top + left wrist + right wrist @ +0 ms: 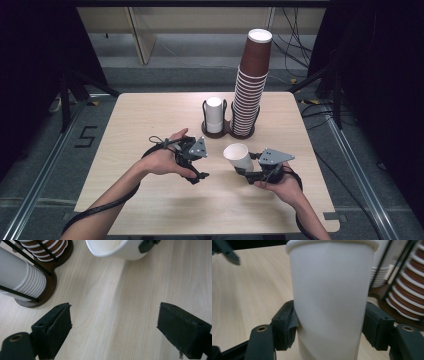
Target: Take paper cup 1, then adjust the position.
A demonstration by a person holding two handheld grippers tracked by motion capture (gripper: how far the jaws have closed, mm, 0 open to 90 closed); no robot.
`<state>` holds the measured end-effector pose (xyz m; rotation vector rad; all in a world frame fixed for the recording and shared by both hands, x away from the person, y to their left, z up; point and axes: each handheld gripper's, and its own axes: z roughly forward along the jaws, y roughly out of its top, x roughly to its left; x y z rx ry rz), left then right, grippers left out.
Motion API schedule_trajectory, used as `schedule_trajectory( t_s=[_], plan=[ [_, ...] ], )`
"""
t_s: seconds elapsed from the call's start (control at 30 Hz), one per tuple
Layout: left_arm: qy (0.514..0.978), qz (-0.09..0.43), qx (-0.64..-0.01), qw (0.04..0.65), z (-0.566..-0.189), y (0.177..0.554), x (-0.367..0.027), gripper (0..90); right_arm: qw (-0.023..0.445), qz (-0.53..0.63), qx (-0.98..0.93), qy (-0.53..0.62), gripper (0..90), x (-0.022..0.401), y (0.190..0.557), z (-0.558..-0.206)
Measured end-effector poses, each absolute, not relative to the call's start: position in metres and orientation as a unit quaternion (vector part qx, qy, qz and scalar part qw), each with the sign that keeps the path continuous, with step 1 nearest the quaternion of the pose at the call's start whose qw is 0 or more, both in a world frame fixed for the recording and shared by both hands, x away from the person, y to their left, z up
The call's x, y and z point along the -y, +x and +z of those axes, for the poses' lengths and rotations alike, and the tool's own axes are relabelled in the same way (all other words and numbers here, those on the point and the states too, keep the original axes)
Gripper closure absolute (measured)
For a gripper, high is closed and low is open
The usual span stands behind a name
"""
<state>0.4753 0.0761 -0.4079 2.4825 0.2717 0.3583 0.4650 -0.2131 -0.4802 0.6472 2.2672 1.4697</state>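
While the right gripper (243, 166) clamps a single white paper cup (238, 156) between its two black jaws, the cup hangs tilted above the light wooden table (150, 120), its open mouth turned up and toward the left hand. Seen from the right gripper view, the pads press on the lower part of the cup's wall from both sides, and the wall is dented slightly where the left pad bites in; the rolled rim sits at the top of that picture. The person's right hand (280, 185) holds this gripper from below, with its grey three-cornered plate facing up.

Just to the left, the left gripper (202, 161) is held in the left hand (162, 160), close to the cup but apart from it. Its jaws stand wide apart with nothing between them, as the left gripper view shows: only bare tabletop lies between the two black pads (52, 327), and the rim of the white paper cup (117, 250) appears beyond them at the top edge.

Behind both grippers, near the far middle of the table, a dark two-slot cup holder (227, 131) stands upright. Its left slot carries a short stack of white cups (214, 114), and its right slot carries a tall stack of brown cups (250, 85) that leans a little to the right toward its top.
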Motion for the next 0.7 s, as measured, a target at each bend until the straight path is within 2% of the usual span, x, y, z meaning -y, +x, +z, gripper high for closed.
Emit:
schedule_trajectory(
  t_s=[0.2,0.27,0.3,0.4,0.7],
  plan=[
    [0.93,0.135,-0.123,0.317,-0.416,0.473,-0.082,11.5,0.192,0.525,-0.784,0.268,35.0,0.224,0.464,-0.478],
    [0.928,0.138,-0.13,0.321,-0.418,0.473,-0.084,12.0,0.21,0.526,-0.781,0.264,34.9,0.228,0.467,-0.479],
    [0.925,0.139,-0.137,0.327,-0.42,0.474,-0.085,12.0,0.198,0.53,-0.776,0.279,34.9,0.228,0.465,-0.479],
    [0.919,0.139,-0.149,0.337,-0.423,0.474,-0.085,12.6,0.21,0.528,-0.771,0.286,34.9,0.233,0.468,-0.48],
    [0.915,0.155,-0.147,0.343,-0.429,0.474,-0.084,13.2,0.236,0.515,-0.754,0.333,34.9,0.245,0.475,-0.484]
  ],
)
